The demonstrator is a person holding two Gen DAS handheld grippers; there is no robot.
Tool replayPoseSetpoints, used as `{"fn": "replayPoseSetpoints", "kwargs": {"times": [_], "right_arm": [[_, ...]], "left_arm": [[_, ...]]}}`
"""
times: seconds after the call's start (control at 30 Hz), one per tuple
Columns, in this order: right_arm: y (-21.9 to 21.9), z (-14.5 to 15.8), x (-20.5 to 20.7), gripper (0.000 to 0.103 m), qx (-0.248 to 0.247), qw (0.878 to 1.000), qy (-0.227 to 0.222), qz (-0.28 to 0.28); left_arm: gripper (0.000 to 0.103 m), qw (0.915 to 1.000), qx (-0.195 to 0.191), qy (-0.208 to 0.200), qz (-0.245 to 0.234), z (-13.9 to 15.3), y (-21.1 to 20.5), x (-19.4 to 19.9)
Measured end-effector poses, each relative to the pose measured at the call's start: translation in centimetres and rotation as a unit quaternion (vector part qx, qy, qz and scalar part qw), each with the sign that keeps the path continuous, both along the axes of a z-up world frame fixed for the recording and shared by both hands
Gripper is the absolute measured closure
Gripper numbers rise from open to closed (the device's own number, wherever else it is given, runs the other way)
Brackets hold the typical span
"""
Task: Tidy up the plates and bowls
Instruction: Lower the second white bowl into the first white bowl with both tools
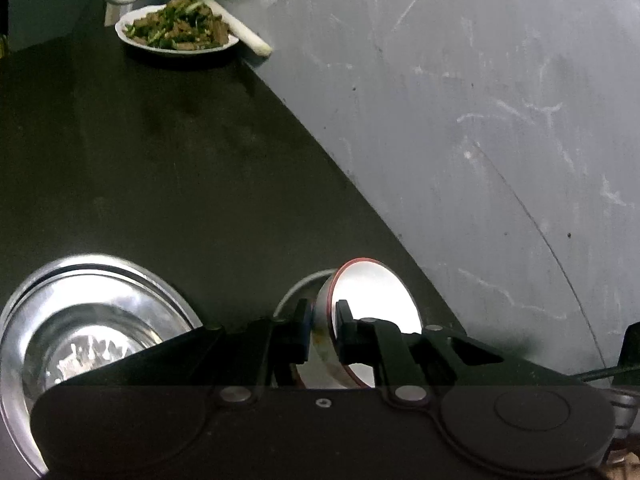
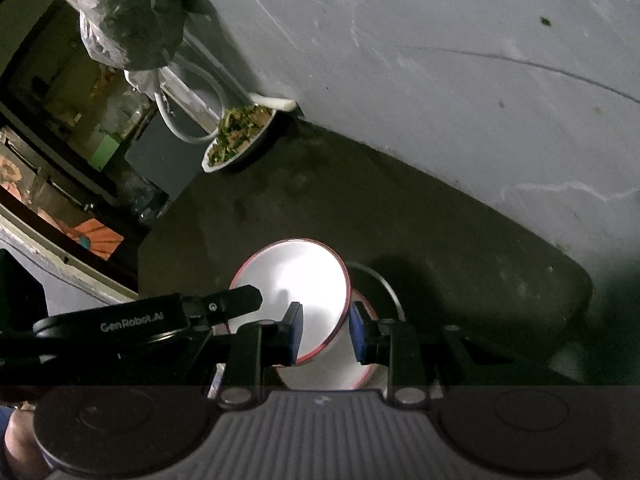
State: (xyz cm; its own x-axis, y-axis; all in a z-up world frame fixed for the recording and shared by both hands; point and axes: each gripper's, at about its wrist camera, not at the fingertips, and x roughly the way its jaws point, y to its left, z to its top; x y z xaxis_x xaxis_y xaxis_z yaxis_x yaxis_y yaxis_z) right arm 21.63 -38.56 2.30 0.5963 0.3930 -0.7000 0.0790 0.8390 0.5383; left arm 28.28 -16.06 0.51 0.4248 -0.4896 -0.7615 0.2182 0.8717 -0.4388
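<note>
A white bowl with a red rim (image 1: 376, 300) is tilted above the dark counter, and both grippers hold it. My left gripper (image 1: 324, 328) is shut on its rim, one pad outside the wall and one inside. In the right wrist view the same bowl (image 2: 292, 280) faces me. My right gripper (image 2: 326, 332) is shut on its near wall, and the left gripper (image 2: 252, 296) reaches in from the left to the rim. A second red edge (image 2: 366, 376) shows low beside the right pad; I cannot tell whether it is a nested bowl.
A steel bowl (image 1: 92, 340) sits on the counter to the left. A white plate of cooked greens (image 1: 180, 28) stands far back against the grey wall (image 1: 480, 120), beside a leek stalk (image 1: 240, 28). A round metal rim (image 2: 384, 284) lies under the held bowl. A plastic bag (image 2: 124, 12) hangs at the back left.
</note>
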Motion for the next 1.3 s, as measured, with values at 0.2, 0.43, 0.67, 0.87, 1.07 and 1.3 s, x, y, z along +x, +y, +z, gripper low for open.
{"fn": "replayPoseSetpoints", "kwargs": {"times": [0.2, 0.43, 0.67, 0.87, 1.07, 1.3], "right_arm": [[-0.4, -0.7, -0.5, 0.074, 0.003, 1.0, 0.021, 0.0], [-0.1, -0.8, -0.3, 0.074, -0.013, 0.999, 0.026, 0.014], [0.1, -1.0, 0.0, 0.074, -0.017, 0.999, 0.031, 0.027], [0.4, -1.0, 0.2, 0.074, -0.028, 0.998, 0.032, 0.037], [0.2, -1.2, 0.2, 0.074, -0.026, 0.998, 0.032, 0.037], [0.2, -1.3, 0.1, 0.067, -0.024, 0.998, 0.031, 0.044]], "left_arm": [[0.09, 0.9999, 0.014, 0.007, -0.007, -0.3, -0.7, -0.1], [0.091, 0.9995, 0.025, 0.021, -0.004, -0.9, -1.0, -0.1], [0.091, 0.9989, 0.042, 0.021, -0.003, -0.7, -1.5, -0.3], [0.09, 0.9982, 0.058, 0.011, -0.013, -0.6, -2.1, -0.3], [0.088, 0.9981, 0.06, 0.01, -0.015, -0.5, -2.3, -0.3], [0.075, 0.9984, 0.054, 0.002, -0.013, 0.2, -1.9, -0.6]]}}
